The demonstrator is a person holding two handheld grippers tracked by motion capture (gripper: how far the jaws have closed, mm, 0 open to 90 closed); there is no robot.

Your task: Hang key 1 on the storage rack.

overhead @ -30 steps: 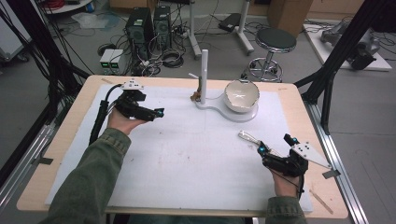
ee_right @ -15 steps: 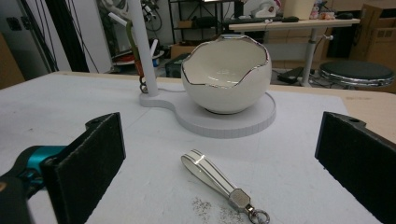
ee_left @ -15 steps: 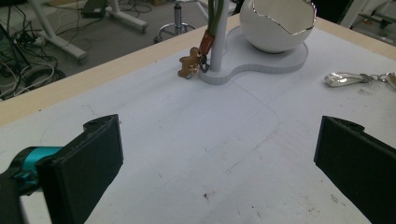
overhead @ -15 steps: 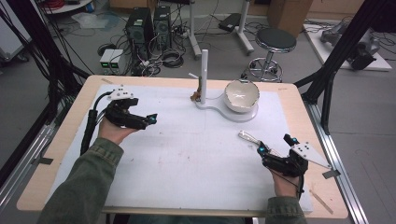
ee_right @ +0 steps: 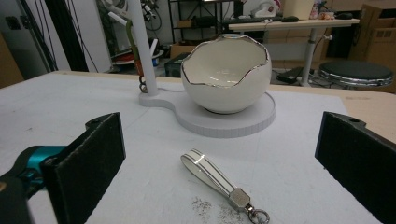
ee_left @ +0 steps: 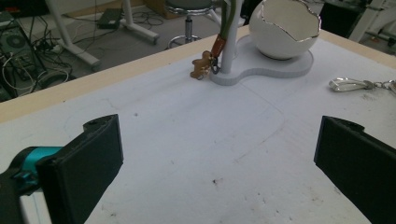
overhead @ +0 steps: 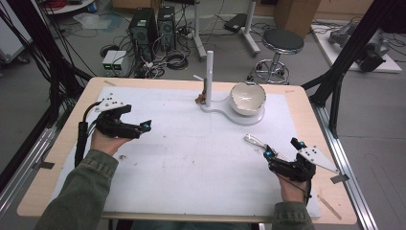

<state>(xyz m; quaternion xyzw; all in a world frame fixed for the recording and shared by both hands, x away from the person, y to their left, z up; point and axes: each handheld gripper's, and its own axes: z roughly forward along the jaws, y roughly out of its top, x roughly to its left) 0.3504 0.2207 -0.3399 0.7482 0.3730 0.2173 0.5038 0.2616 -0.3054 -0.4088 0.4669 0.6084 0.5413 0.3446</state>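
Two grippers are resting over a white mat (overhead: pixel 191 163) that is covering most of a pale wooden table (overhead: pixel 313 112), and the mat is showing faint scuffs and dark specks near the middle of the high view. Around the table, a grey floor is carrying tangled cables, two computer towers (overhead: pixel 153 26) at the upper left of the frame and a round stool (overhead: pixel 283 42) at the upper right.

At the left of the high view the left gripper (overhead: pixel 143 127) is hanging with its jaws spread wide and nothing between them. At the lower right the right gripper (overhead: pixel 282 152) is likewise standing wide open and empty, and the key strap (overhead: pixel 254 141) is lying flat on the mat just beyond its tips, not touching either jaw. In the right gripper view the key strap (ee_right: pixel 212 176) is sitting at the bottom centre, its metal ring being cut off by the lower edge.

Behind it, an egg-shaped white bowl (ee_right: pixel 226 74) is sitting on a white base (ee_right: pixel 233 122) beside a thin post (ee_right: pixel 142 46), whose top is running out of the frame. A small brown charm (ee_left: pixel 201 66) is hanging at the post's foot in the left gripper view, too small to make out clearly
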